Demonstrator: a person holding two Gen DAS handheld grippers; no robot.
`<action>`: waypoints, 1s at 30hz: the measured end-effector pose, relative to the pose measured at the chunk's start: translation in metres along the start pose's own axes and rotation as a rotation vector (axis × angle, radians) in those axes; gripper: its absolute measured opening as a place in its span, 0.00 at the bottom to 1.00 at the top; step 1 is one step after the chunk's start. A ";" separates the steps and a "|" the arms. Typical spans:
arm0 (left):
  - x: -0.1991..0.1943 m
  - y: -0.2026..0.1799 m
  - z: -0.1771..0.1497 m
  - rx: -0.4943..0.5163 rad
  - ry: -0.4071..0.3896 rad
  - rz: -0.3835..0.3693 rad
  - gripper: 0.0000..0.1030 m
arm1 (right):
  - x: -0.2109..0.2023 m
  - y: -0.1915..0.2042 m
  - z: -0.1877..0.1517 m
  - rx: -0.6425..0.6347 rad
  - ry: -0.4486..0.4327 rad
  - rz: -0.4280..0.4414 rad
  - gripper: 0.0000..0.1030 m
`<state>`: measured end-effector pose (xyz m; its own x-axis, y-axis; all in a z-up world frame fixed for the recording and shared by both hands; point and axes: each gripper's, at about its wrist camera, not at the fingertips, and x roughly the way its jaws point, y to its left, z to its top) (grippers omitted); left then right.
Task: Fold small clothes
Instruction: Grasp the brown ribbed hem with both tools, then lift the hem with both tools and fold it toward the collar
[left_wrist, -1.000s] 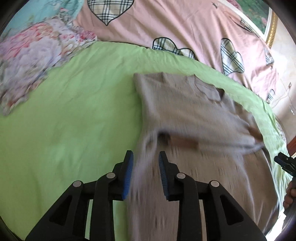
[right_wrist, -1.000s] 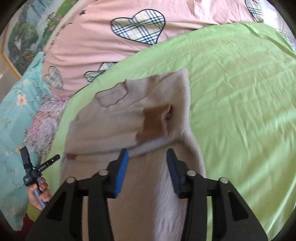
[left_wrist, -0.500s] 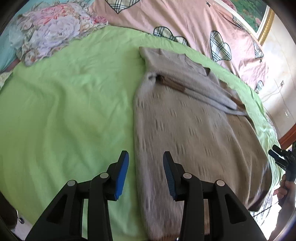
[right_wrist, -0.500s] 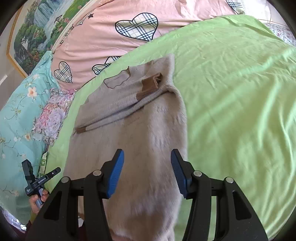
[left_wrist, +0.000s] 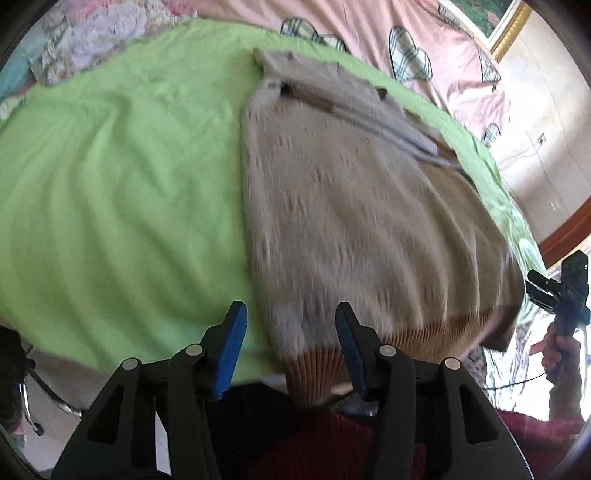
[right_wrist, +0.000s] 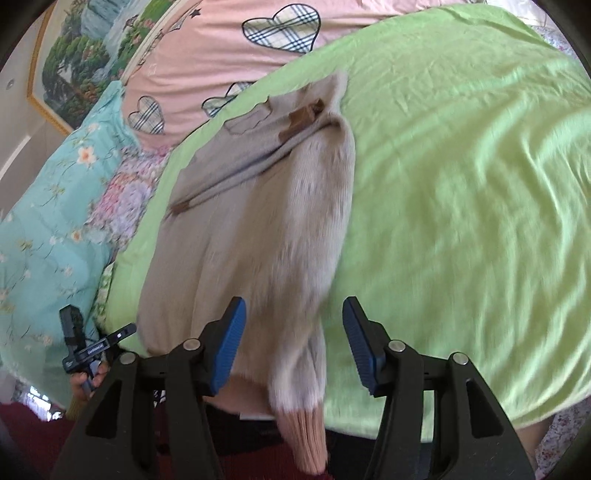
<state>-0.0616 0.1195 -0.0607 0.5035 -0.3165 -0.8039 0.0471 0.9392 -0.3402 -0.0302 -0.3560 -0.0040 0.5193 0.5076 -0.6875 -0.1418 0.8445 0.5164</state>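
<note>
The left gripper (left_wrist: 290, 345) has its jaws opening, blue pads standing clear on either side of the sweater's ribbed hem corner; the cloth lies between them, but neither pad presses on it. The right gripper (right_wrist: 293, 341) is opening too, with the other hem corner hanging loose between its pads, again ungripped.

The beige sweater (left_wrist: 351, 206) lies lengthwise on the green sheet (left_wrist: 118, 192), collar at the far end, near the pink quilt with plaid hearts (right_wrist: 229, 48). Both sleeves are already folded across the chest, their brown cuffs (right_wrist: 301, 118) showing near the collar. The brown hem (left_wrist: 436, 338) droops over the near edge of the bed (the frames are blurred there, so the exact drape is hard to read). A floral blanket (right_wrist: 40, 206) lies on the sweater's left-gripper side.

My reading is that the sleeve fold is done and the step in hand is setting up the bottom fold: both grippers sit at the hem corners, one on each side. The next move calls for closing each pair of pads on its corner at about the same moment, then lifting and carrying the hem up towards the collar evenly, so the body doubles over the sleeves without dragging them askew.
</note>
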 end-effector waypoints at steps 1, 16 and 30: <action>0.002 0.001 -0.005 0.001 0.010 -0.003 0.49 | 0.000 -0.003 -0.006 -0.002 0.017 0.016 0.58; 0.037 -0.007 -0.022 0.006 0.110 -0.150 0.47 | 0.018 -0.009 -0.047 -0.077 0.180 0.208 0.59; 0.002 -0.011 -0.019 0.094 -0.021 -0.214 0.06 | 0.023 0.003 -0.059 -0.146 0.187 0.271 0.09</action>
<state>-0.0770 0.1063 -0.0682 0.4912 -0.5078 -0.7077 0.2342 0.8595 -0.4542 -0.0683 -0.3317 -0.0479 0.2856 0.7272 -0.6242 -0.3791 0.6839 0.6234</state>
